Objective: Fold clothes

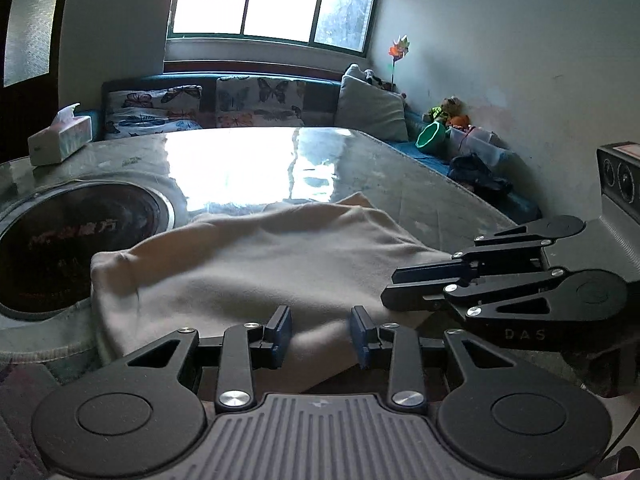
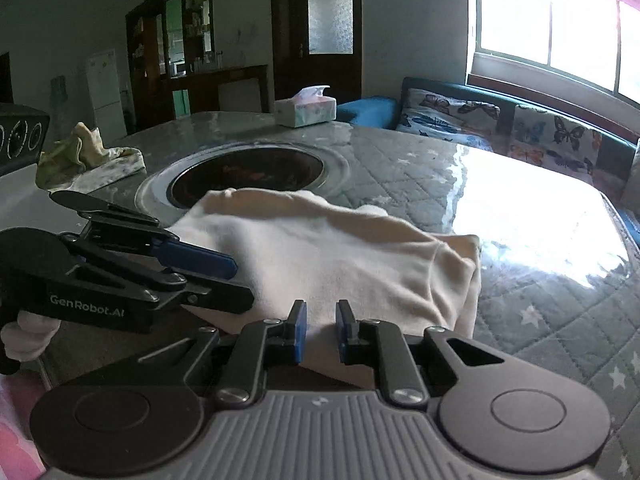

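Now, step: I judge I'm mid-fold on the cream fleece garment [image 1: 256,264], lying centre frame on the quilted table under clear plastic [image 1: 400,172].
Left gripper [image 1: 320,334]: jaws parted, cloth edge between them, pads not visibly pressing.
Right gripper [image 2: 321,332]: narrow gap; I cannot tell whether it pinches the hem.
Next move: probably carry both near corners toward the far edge, level and together.
Containers: white tissue box [image 2: 305,106], upper middle, a tissue poking out; green plastic bowl [image 1: 431,136], contents unseen.

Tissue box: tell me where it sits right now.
The tissue box stands at the table's far left corner in the left wrist view, beyond the round dark inset; in the right wrist view it sits behind that inset, near the blue sofa.
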A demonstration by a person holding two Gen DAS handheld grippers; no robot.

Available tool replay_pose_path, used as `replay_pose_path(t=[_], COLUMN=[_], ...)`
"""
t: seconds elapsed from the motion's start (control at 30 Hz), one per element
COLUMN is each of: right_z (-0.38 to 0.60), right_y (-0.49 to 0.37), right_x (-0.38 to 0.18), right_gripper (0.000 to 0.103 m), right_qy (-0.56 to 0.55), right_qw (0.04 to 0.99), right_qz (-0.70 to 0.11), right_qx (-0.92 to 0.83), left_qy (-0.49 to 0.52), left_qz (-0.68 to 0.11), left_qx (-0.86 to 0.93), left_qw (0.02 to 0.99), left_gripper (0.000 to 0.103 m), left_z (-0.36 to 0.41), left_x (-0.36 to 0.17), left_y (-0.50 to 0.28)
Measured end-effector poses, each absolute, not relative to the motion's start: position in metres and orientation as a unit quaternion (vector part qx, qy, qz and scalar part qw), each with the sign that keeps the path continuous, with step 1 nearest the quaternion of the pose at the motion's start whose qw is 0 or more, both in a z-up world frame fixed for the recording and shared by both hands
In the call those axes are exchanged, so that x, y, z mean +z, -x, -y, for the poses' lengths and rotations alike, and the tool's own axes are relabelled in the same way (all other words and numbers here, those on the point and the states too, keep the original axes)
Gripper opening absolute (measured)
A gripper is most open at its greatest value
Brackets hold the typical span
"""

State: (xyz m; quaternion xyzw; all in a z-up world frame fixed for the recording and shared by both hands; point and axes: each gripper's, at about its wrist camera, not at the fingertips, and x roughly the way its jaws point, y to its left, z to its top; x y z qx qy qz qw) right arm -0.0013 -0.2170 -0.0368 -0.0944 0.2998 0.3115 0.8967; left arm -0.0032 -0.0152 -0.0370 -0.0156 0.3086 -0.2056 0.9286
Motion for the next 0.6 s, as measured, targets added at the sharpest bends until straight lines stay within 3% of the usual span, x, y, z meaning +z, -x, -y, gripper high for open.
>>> replay_pose_path(t=[0.6], right_z=[0.200], right_y=[0.009], right_x=[-0.027], right_gripper=[0.016], right_qy=[0.119], right_qw=[0.896], right_qz=[-0.272], right_qx=[0.331], left_qy=[0.012], left_qz=[-0.298], left_qx=[-0.187], left_qw=[0.936], left_gripper=[0.035], left_z=[0.000], left_x=[-0.024], left_y=[0.006])
